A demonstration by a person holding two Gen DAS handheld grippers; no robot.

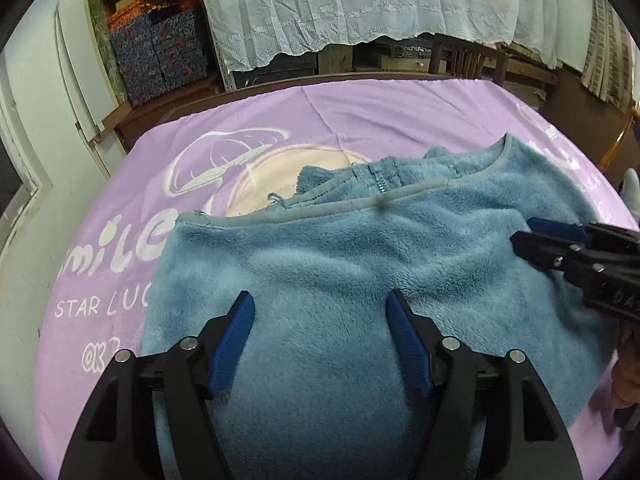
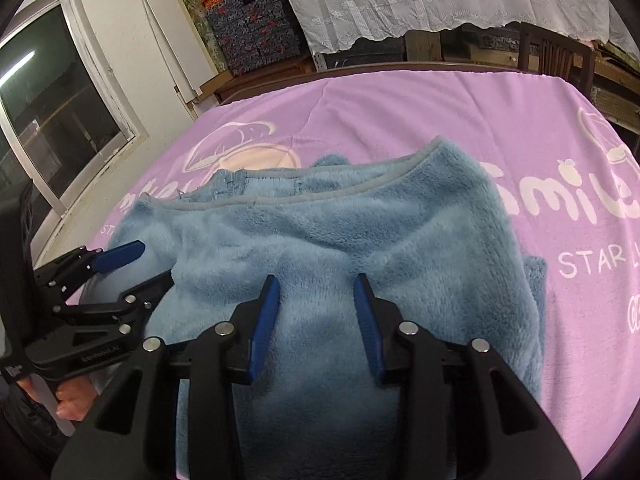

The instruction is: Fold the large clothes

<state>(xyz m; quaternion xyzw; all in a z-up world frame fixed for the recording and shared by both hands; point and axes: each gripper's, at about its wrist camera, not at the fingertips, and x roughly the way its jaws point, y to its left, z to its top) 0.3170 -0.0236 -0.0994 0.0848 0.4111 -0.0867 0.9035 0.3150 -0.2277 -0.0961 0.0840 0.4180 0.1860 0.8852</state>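
While both pairs of tongs are held over the fleece [image 1: 328, 264], nothing is gripped by either. The left tongs [image 1: 320, 300] are spread wide, their blue pads [image 1: 236, 336] apart above the pile, with no fold caught between them. The right tongs [image 2: 316, 284] are set narrower, but a gap is seen between the pads [image 2: 264, 312] and no cloth is pinched. Each pair is seen from the other's camera, just beside the fleece's side edges. The blue fleece, partly folded, is laid flat on a lilac blanket [image 1: 360, 104] printed with white lettering, its trimmed hem [image 2: 360, 190] turned away. Beyond the surface, patterned boxes [image 1: 160, 56] are stacked by a wall, and a lace cloth [image 1: 360, 4] is draped behind.
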